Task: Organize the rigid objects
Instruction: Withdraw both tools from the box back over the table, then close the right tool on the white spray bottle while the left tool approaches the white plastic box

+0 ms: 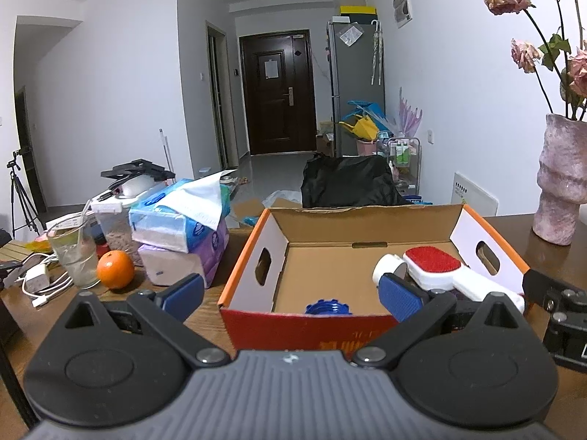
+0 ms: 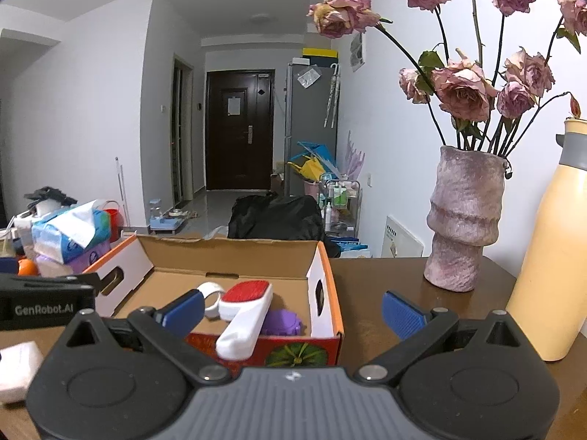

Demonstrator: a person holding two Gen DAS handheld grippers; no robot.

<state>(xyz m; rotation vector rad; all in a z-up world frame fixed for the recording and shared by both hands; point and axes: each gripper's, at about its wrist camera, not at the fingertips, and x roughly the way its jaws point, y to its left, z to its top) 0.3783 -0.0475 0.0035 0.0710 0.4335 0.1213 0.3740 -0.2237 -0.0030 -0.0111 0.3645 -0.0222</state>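
Left gripper (image 1: 291, 295) stands released, its blue pads spread wide and holding nothing, just short of the near wall of the cardboard box (image 1: 242, 267) on the worktop (image 1: 550, 256); from the left wrist view the box lies dead ahead; inside it, toward the right, the lint brush (image 1: 436, 269) lies with its red face up and its white handle running toward the near right corner, a white ring (image 1: 387, 269) touching its far end, and a blue ridged cap (image 1: 327, 308) shows just behind the near wall.

Right gripper (image 2: 293, 311) is likewise released and empty; from the right wrist view the box (image 2: 326, 275) sits ahead and to the left; the lint brush (image 2: 244, 317) has its long axis pointing almost straight at this gripper, handle end propped over the near wall; a purple ridged piece (image 2: 282, 322) lies beside it. The right gripper looks nearer the brush handle. A yellow bottle (image 2: 546, 256) and a vase (image 2: 464, 220) stand to the right, outside the box.
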